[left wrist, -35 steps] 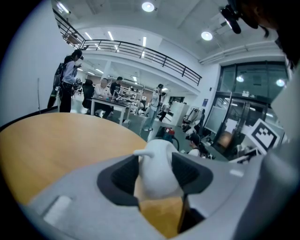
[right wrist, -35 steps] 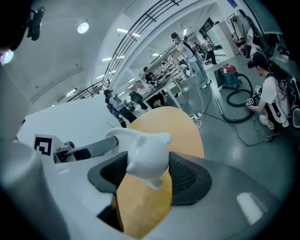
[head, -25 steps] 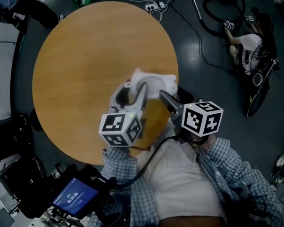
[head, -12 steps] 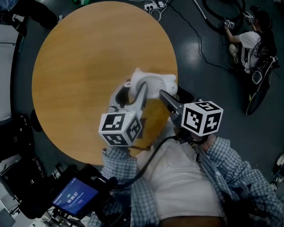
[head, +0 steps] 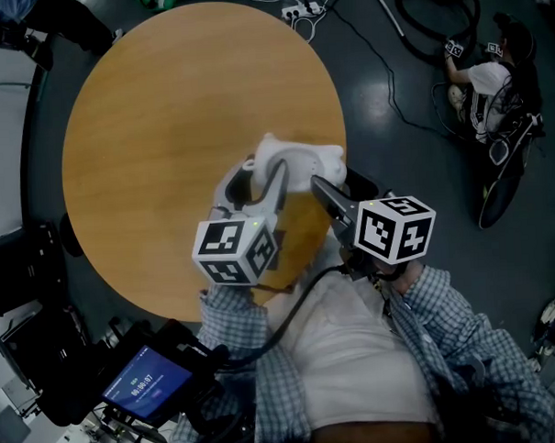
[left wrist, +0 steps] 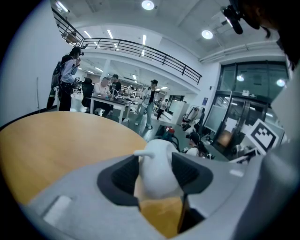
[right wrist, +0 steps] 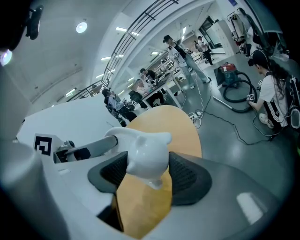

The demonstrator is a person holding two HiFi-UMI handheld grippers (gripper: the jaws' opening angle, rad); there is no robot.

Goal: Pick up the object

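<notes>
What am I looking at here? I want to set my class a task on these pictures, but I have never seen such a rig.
There is no robot here. A person holds a hand tool with two jaws in each hand. One picture comes from a camera on the person's head, looking down. The other two come from cameras riding on each tool, looking along its jaws. Below is a round wooden table; nothing lies loose on it. The left gripper and the right gripper both clamp one white animal-shaped figurine.
</notes>
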